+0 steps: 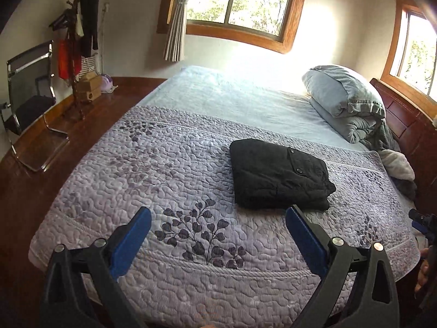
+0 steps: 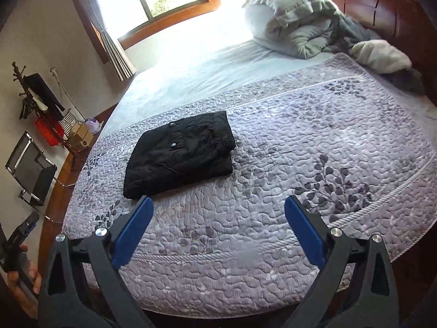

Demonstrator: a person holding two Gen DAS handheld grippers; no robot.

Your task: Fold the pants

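Note:
Black pants (image 1: 278,175) lie folded into a compact rectangle on the purple quilted bedspread (image 1: 174,169), with a buttoned pocket flap on top. They also show in the right wrist view (image 2: 180,154). My left gripper (image 1: 218,218) is open and empty, held above the bed's near edge, with the pants just beyond its right finger. My right gripper (image 2: 218,210) is open and empty, held back from the bed, with the pants just beyond its left finger. The bedspread (image 2: 300,142) fills the right wrist view.
A pillow and rolled duvet (image 1: 347,101) lie at the headboard (image 2: 382,8). A chair (image 1: 30,95) and a coat rack (image 1: 76,54) stand on the wooden floor left of the bed. The other gripper shows at each view's edge (image 1: 423,224) (image 2: 21,235).

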